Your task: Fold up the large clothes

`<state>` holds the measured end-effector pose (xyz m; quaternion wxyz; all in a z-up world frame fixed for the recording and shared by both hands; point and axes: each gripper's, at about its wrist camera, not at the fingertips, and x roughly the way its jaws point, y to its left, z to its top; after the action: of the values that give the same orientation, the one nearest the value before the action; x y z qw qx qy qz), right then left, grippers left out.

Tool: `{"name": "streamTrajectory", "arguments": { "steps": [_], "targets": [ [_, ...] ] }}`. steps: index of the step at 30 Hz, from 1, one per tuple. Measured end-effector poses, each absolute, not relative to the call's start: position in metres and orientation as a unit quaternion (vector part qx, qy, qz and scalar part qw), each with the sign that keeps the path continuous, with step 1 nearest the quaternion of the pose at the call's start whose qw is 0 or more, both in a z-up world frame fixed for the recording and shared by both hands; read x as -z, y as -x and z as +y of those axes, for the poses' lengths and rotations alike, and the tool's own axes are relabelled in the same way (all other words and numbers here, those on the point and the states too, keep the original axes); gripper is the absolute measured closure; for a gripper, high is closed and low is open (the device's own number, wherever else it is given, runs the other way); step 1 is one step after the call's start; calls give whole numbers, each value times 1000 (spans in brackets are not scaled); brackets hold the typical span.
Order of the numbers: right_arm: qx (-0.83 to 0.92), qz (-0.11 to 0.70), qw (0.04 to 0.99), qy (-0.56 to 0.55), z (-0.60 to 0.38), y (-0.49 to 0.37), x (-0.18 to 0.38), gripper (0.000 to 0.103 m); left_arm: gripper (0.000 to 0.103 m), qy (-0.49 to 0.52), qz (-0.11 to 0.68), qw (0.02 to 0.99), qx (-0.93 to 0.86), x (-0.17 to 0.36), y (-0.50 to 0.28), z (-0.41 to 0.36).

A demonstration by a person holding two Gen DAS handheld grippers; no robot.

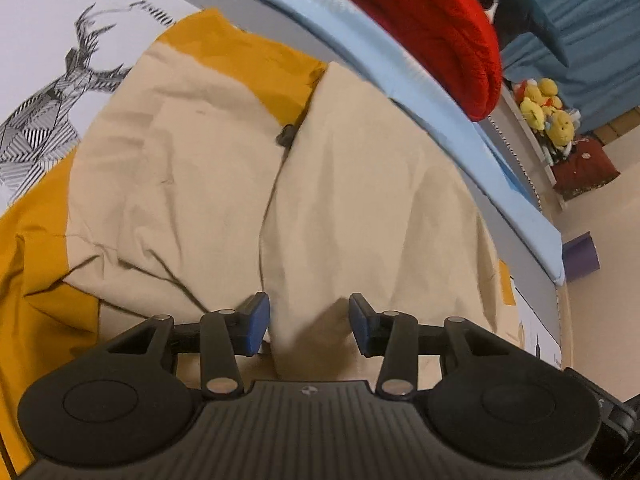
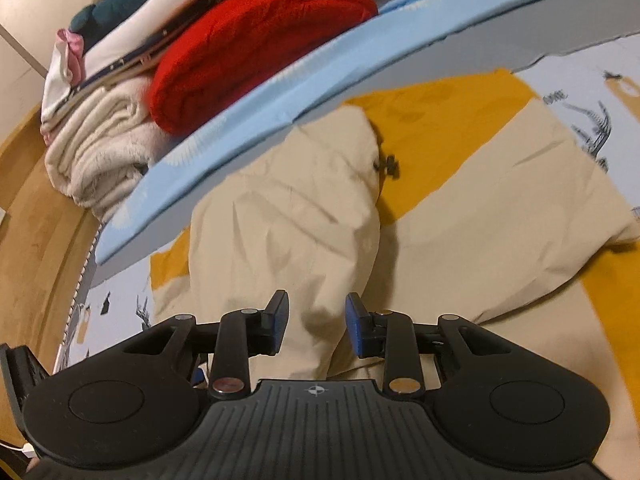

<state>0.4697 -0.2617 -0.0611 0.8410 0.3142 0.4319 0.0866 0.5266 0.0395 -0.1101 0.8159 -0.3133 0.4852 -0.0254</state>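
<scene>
A large beige garment with mustard-yellow panels [image 1: 192, 184] lies spread on the printed bed sheet; it also fills the right wrist view [image 2: 292, 232]. A small black toggle [image 1: 286, 136] sits near its collar, also seen in the right wrist view [image 2: 390, 165]. My left gripper [image 1: 308, 326] is open, with a raised fold of beige cloth between its blue pads. My right gripper [image 2: 317, 326] is open, with a ridge of the same beige cloth between its pads. Neither pair of pads presses the cloth.
A white sheet with a black stag print [image 1: 52, 92] covers the bed. A light blue mat edge [image 2: 280, 92] runs behind the garment. A red blanket [image 2: 256, 44] and cream blanket [image 2: 96, 152] are stacked beyond it. Plush toys [image 1: 548, 112] sit on a shelf.
</scene>
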Motion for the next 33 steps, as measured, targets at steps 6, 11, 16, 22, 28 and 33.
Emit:
{"name": "streamTrajectory", "arguments": {
  "steps": [6, 11, 16, 22, 28, 33],
  "targets": [
    [-65, 438, 827, -346, -263, -475, 76, 70, 96, 325, 487, 811, 27, 118, -529, 44],
    [-73, 405, 834, -368, -267, -473, 73, 103, 102, 305, 452, 835, 70, 98, -526, 35],
    [-64, 314, 868, -380, -278, -459, 46, 103, 102, 266, 444, 854, 47, 94, -524, 30],
    [6, 482, 803, -351, -258, -469, 111, 102, 91, 228, 515, 826, -23, 119, -523, 23],
    [13, 468, 820, -328, -255, -470, 100, 100, 91, 114, 411, 899, 104, 73, -507, -25],
    [18, 471, 816, -334, -256, -470, 103, 101, 82, 97, 552, 816, 142, 137, -509, -53]
  ]
}}
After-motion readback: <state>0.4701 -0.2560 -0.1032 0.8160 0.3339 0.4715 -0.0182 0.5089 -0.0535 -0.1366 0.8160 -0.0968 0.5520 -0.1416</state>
